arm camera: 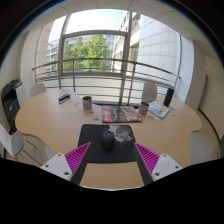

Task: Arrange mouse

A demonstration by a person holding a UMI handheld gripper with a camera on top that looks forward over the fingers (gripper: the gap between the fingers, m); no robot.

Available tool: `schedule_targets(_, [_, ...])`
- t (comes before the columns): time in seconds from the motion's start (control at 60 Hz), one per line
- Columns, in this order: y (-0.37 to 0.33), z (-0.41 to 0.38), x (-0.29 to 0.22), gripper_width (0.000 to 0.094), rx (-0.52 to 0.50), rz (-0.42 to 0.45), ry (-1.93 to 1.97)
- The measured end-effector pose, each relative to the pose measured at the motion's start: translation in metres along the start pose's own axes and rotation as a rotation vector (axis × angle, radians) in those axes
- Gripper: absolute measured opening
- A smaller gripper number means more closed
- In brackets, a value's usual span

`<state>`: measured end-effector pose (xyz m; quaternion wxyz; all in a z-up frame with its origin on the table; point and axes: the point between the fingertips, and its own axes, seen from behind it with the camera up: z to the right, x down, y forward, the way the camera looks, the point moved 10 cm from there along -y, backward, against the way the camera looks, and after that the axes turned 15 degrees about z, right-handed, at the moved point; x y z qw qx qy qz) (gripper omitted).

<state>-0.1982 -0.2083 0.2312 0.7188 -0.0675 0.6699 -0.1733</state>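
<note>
A dark mouse [107,140] lies on a black mouse mat [104,142] on a round wooden table [60,120]. A grey patch shows on the mat just right of the mouse. My gripper [112,158] is open and empty, its pink pads [78,157] spread wide on either side of the mat's near edge. The mouse lies just ahead of the fingertips, between their lines, with a clear gap to each finger.
Beyond the mat lie a colourful book [121,114], a dark cup [87,102], a small white box [64,98] and another cup [144,107] with a device [158,110] at the far right. Chairs [12,142] ring the table. A railing and window stand behind.
</note>
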Motion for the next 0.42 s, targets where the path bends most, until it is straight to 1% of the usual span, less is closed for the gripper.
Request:
schedule_targets(0.2, [-0.065, -0.005, 0.012, 0.0839, -0.004, 0.006, 0.0])
schedule_targets(0.417, [-0.089, -0.011, 0.018, 0.0843, -0.016, -0.002, -0.005])
